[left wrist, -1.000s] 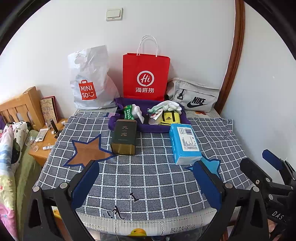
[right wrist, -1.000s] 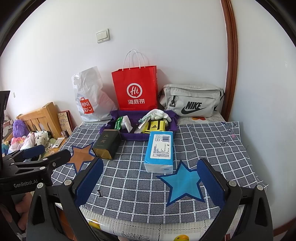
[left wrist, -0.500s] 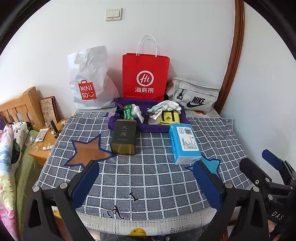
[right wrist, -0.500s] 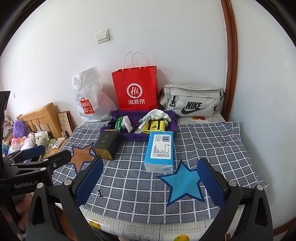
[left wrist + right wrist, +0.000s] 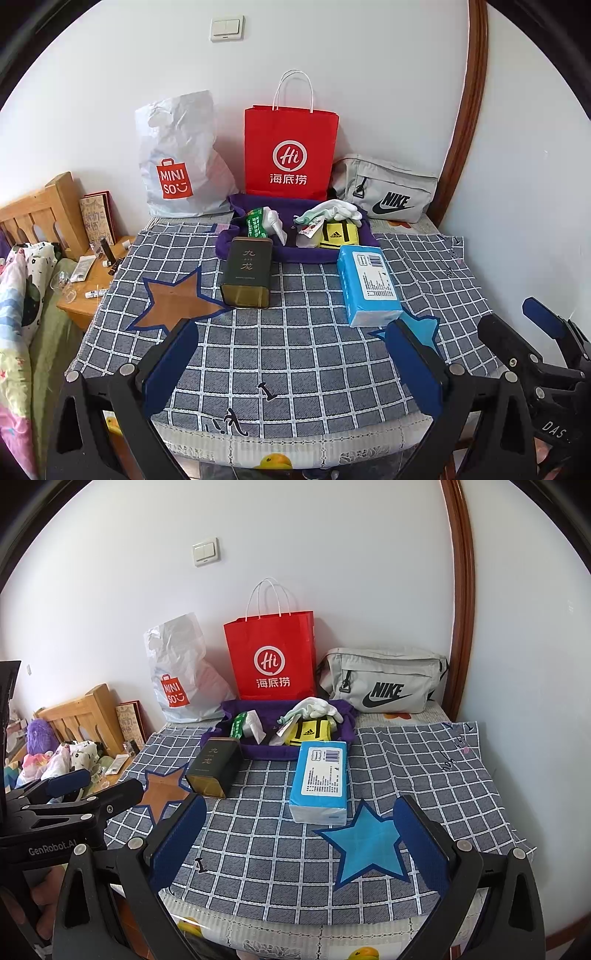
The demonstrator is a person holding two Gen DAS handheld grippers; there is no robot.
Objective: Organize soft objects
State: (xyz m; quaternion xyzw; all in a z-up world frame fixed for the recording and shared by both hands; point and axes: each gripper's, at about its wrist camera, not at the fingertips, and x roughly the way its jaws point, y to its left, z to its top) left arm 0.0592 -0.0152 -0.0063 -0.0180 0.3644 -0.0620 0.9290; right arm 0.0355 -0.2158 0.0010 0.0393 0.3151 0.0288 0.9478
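A blue tissue pack [image 5: 369, 284] [image 5: 322, 780] lies on the checked cloth, in front of a purple fabric tray [image 5: 284, 254] [image 5: 271, 751]. The tray holds white gloves [image 5: 332, 210] [image 5: 314, 707], a yellow-black Adidas item [image 5: 338, 233] [image 5: 308, 732] and a green packet [image 5: 255, 222] [image 5: 238, 725]. A dark tea tin [image 5: 246, 271] [image 5: 214, 768] lies left of the pack. My left gripper [image 5: 291, 369] stands open over the table's near edge with nothing between its fingers. My right gripper [image 5: 299, 845] is likewise open and holds nothing, short of the tissue pack.
Against the wall stand a white Miniso bag [image 5: 177, 158], a red paper bag [image 5: 291, 151] and a grey Nike pouch [image 5: 388, 192]. A wooden bedside stand [image 5: 92, 273] with small items and a bed sit to the left. A wall closes the right side.
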